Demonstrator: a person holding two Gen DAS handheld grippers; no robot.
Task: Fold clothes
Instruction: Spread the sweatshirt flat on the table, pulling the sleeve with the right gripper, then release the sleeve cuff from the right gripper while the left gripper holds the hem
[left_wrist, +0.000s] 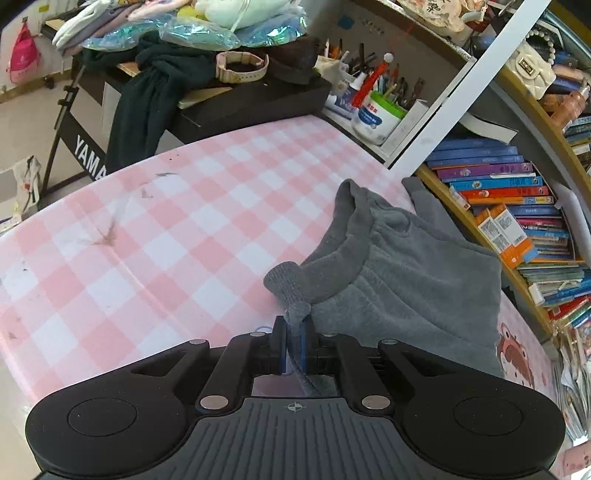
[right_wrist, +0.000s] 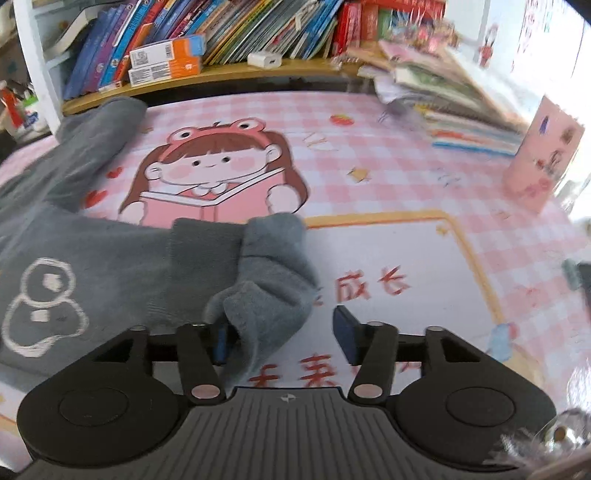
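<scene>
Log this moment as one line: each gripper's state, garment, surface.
left gripper: shut on grey sweatshirt hem | right gripper: open, cloth fold draped beside one pad | surface: pink checked table mat

My left gripper (left_wrist: 291, 345) hides the grey cloth pinched in it. My grey sweatshirt (right_wrist: 110, 266) runs off the right wrist view's left edge, its white drawing partly cut. The stacked books (right_wrist: 461, 99) at right are smeared; their titles can't be read
</scene>
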